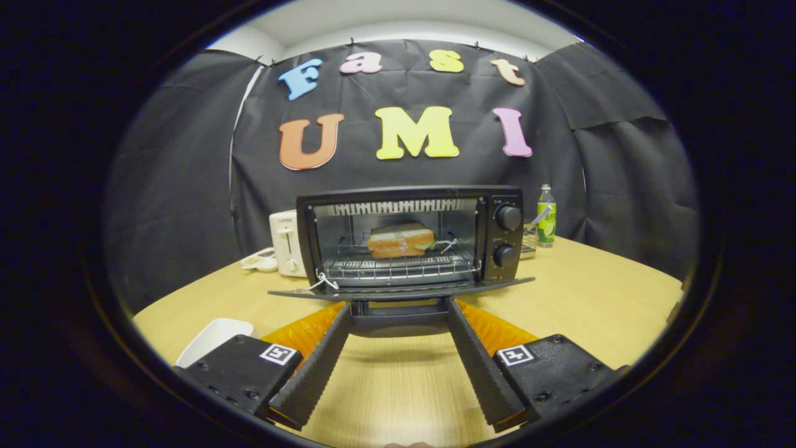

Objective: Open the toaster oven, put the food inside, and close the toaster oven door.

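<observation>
The black toaster oven (pixel 491 202) stands on the wooden table, straight ahead of the fingers. Its door (pixel 497 285) hangs fully down, lying flat toward me. Inside, a sandwich (pixel 401 239) of toasted bread rests on the wire rack (pixel 398 269). My gripper (pixel 398 308) is open, its fingertips up against the front edge of the lowered door. The door's black handle (pixel 398 323) sits between the two fingers (pixel 323 361), and neither finger presses on it. Nothing is held.
A white toaster (pixel 286 242) stands left of the oven, with a small white object (pixel 258 260) beside it. A green bottle (pixel 546 218) stands right of the oven at the back. A white dish (pixel 214 339) lies on the table (pixel 597 298) by the left finger.
</observation>
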{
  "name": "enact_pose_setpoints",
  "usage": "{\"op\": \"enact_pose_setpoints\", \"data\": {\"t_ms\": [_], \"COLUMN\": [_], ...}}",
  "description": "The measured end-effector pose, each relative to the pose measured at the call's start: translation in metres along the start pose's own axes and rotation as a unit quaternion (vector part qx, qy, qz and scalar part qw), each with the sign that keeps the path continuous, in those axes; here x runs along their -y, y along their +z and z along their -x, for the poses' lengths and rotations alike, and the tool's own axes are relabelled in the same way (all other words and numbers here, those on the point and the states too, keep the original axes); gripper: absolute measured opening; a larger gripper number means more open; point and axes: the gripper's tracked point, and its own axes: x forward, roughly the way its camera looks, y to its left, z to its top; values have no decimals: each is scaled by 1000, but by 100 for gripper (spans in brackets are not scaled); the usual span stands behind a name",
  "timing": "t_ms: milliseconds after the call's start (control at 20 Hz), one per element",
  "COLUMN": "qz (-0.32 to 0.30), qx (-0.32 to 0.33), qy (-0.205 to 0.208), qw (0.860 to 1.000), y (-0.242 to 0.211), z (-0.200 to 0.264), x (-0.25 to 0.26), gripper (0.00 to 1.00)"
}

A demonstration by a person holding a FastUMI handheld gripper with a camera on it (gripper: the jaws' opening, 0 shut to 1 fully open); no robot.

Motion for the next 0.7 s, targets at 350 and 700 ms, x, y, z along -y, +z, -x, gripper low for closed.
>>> {"op": "enact_pose_setpoints", "data": {"t_ms": [350, 700], "qz": [10, 15], "qx": [17, 41], "qy": [0, 4], "qw": [1000, 999], "y": [11, 51], "z": [-2, -17], "x": [-3, -6], "gripper": [100, 100]}}
